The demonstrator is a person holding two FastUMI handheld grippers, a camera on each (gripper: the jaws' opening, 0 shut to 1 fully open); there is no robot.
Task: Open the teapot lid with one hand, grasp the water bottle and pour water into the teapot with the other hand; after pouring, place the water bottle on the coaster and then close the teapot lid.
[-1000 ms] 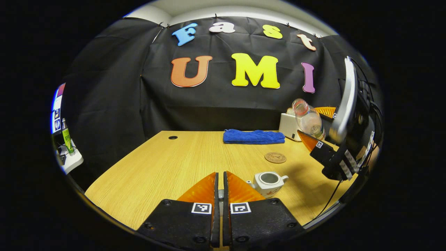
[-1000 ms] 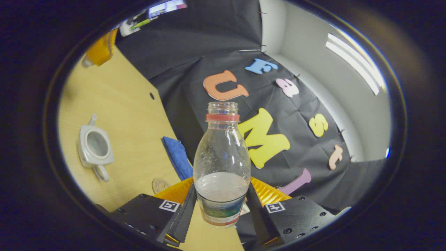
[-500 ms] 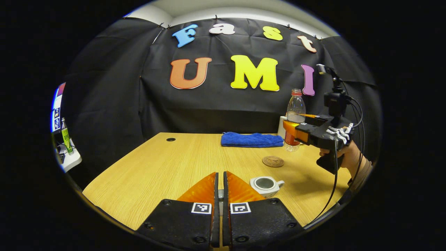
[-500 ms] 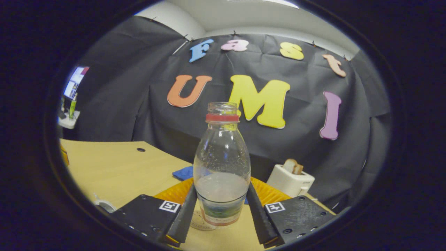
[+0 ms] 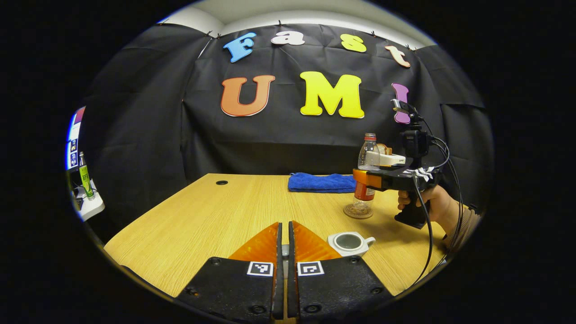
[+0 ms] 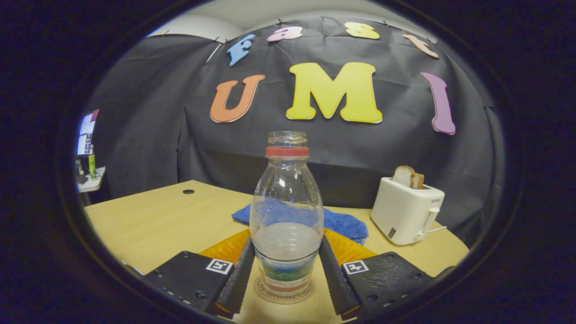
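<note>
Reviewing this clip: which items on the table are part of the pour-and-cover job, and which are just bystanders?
Part of the job:
- water bottle, upright, held by the right gripper on the coaster
- teapot, lid off, mouth open
- left gripper, fingers together; what it holds cannot be made out

Bystanders:
- blue towel
- white toaster with bread in it

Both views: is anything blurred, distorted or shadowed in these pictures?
Left gripper view: sharp; the table edge bends from fisheye; a soft shadow lies right of the teapot. Right gripper view: the water bottle between the tongs is sharp; the toaster leans from the distortion.
</note>
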